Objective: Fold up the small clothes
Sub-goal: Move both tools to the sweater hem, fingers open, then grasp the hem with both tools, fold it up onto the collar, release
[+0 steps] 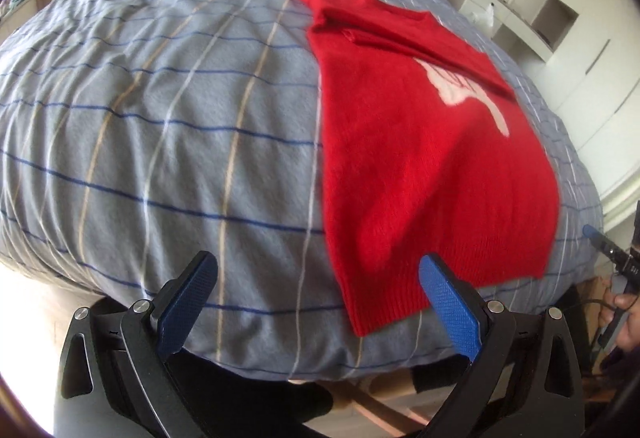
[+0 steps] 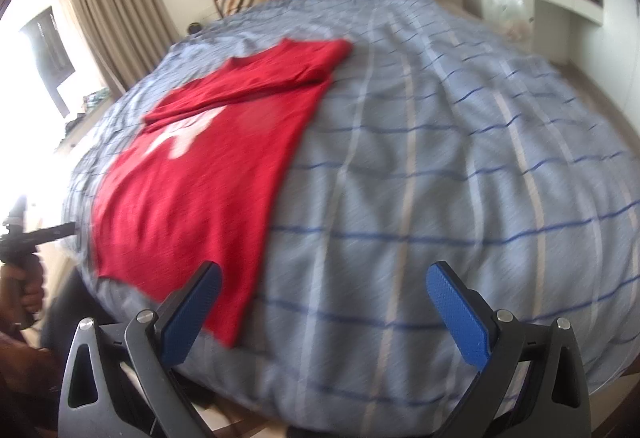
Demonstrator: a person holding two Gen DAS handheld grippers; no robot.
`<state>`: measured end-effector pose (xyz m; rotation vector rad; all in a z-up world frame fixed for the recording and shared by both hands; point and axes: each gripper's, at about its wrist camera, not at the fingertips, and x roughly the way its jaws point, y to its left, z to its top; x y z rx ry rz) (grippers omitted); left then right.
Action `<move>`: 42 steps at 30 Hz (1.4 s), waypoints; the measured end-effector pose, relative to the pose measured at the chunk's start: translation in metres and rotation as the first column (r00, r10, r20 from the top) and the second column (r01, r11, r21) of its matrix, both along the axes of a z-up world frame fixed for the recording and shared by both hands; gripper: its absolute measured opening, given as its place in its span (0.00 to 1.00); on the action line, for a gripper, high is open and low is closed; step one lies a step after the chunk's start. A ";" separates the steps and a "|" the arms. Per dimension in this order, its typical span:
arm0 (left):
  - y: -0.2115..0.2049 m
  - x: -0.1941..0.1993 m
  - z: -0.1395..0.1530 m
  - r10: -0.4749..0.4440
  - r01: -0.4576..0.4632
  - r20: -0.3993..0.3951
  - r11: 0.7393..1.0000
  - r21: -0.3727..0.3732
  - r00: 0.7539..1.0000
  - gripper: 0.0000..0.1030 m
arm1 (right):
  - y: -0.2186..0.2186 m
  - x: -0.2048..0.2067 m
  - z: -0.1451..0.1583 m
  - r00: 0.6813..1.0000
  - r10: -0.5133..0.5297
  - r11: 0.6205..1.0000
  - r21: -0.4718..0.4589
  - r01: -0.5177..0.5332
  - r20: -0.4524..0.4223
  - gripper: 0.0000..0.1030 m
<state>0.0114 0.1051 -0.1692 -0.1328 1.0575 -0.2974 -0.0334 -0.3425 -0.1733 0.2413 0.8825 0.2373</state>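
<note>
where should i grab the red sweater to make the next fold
Probably the near hem corners. The red sweater lies flat on the bedspread, its sleeves already folded across the chest, its ribbed hem close to the bed's near edge. Both the left gripper and right gripper are open in front of it, so come in low from the near side, one corner each.

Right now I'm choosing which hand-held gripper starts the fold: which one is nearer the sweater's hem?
The left hand-held gripper: one finger overlaps the red sweater's hem; the right hand-held gripper faces mostly bedspread.
</note>
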 end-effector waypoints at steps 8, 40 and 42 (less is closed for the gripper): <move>-0.035 -0.002 -0.019 -0.075 0.072 -0.068 0.997 -0.035 0.995 0.85 | 0.048 0.003 -0.046 0.977 0.152 0.979 0.158 -0.128 -0.148 0.73; -0.021 0.139 0.090 0.059 -0.003 0.188 0.958 -0.287 0.980 0.02 | 0.001 0.133 0.062 0.989 0.087 0.931 0.342 -0.124 0.122 0.05; -0.029 0.188 0.096 0.080 -0.026 0.207 0.967 -0.252 0.975 0.03 | -0.006 0.184 0.070 0.990 0.056 0.937 0.336 -0.097 0.132 0.05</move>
